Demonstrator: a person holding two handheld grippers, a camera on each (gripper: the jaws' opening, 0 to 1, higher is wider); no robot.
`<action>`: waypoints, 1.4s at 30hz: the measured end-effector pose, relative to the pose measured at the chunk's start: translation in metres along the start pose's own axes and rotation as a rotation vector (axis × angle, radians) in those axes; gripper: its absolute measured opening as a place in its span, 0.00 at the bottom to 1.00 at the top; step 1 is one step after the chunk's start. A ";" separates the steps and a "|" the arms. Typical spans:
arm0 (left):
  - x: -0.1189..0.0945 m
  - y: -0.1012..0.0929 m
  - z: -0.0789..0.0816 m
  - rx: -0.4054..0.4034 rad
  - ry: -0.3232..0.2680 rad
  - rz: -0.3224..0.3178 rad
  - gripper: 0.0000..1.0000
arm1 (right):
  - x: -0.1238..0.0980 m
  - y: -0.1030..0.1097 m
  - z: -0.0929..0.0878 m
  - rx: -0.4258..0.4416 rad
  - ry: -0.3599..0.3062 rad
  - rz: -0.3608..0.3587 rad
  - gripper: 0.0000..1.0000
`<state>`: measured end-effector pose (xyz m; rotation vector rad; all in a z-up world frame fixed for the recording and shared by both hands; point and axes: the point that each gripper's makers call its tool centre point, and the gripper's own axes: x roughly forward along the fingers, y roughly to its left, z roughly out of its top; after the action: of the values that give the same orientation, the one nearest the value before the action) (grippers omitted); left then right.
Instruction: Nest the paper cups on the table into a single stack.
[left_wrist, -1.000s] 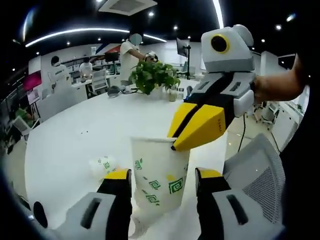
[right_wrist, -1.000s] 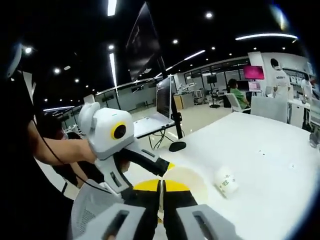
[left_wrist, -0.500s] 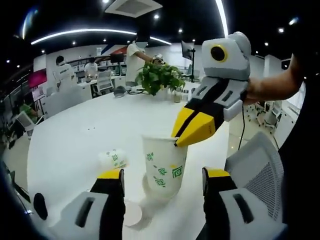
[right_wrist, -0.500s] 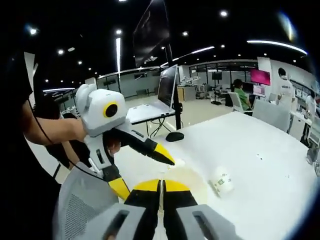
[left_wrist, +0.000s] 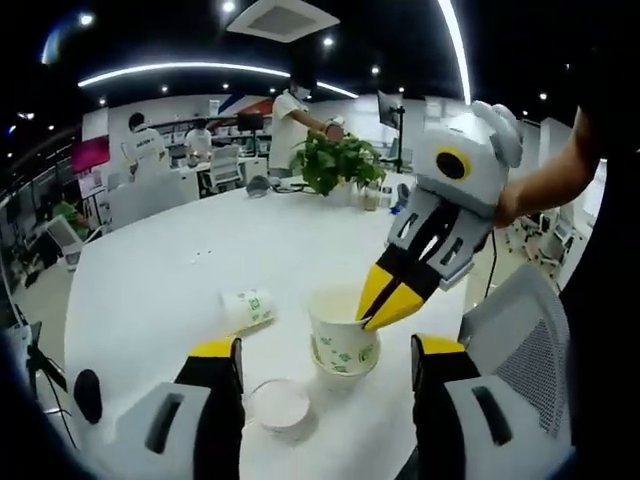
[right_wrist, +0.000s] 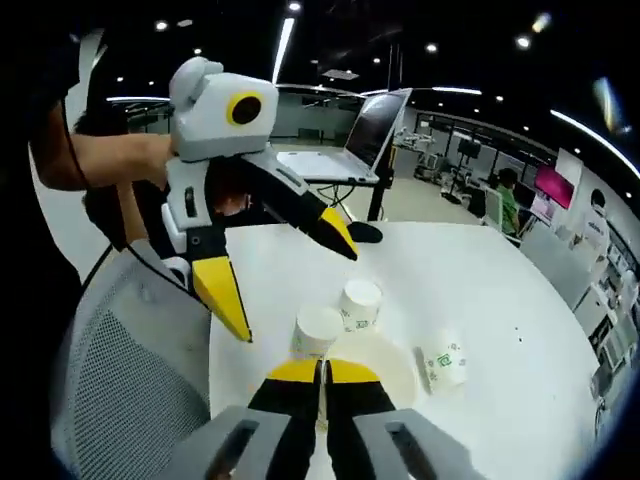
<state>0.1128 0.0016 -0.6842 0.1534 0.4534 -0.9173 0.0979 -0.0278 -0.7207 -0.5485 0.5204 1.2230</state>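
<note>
- Your right gripper (left_wrist: 378, 310) has its jaws pinched on the rim of the upright cup (left_wrist: 343, 335); in the right gripper view its own jaws (right_wrist: 321, 373) stand closed together over that rim.
- Your left gripper (left_wrist: 325, 362) is spread wide and holds nothing; in the right gripper view it (right_wrist: 290, 278) hangs with jaws parted above the table (right_wrist: 480, 290).
- The held cup stands on the table near its edge, with what looks like a second cup's base beneath it, so a stack may be started; I cannot tell for sure.
- One lying cup (left_wrist: 247, 308) rests on its side just left of the stack.
- A tipped cup (left_wrist: 279, 403) lies close by your left jaw, mouth showing.
- Expect thin paper: very light, easily crushed, likely to tip or roll at a nudge.
- Grip gently across the wall just under the rolled rim, where it is stiffest; a hard squeeze at mid-wall would probably dent it.
- Lying cups may roll away, so close slowly.
</note>
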 end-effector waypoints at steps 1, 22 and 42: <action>-0.002 0.002 -0.001 -0.002 0.001 0.006 0.66 | 0.004 0.002 -0.003 -0.002 0.013 0.009 0.00; -0.006 0.021 -0.005 -0.021 0.012 0.049 0.66 | 0.042 0.023 -0.033 0.155 0.040 0.114 0.02; 0.000 0.068 0.023 -0.008 -0.022 0.094 0.67 | -0.001 0.003 -0.015 0.181 -0.135 -0.022 0.44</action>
<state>0.1737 0.0354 -0.6678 0.1559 0.4264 -0.8243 0.0933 -0.0375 -0.7316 -0.3152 0.5027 1.1695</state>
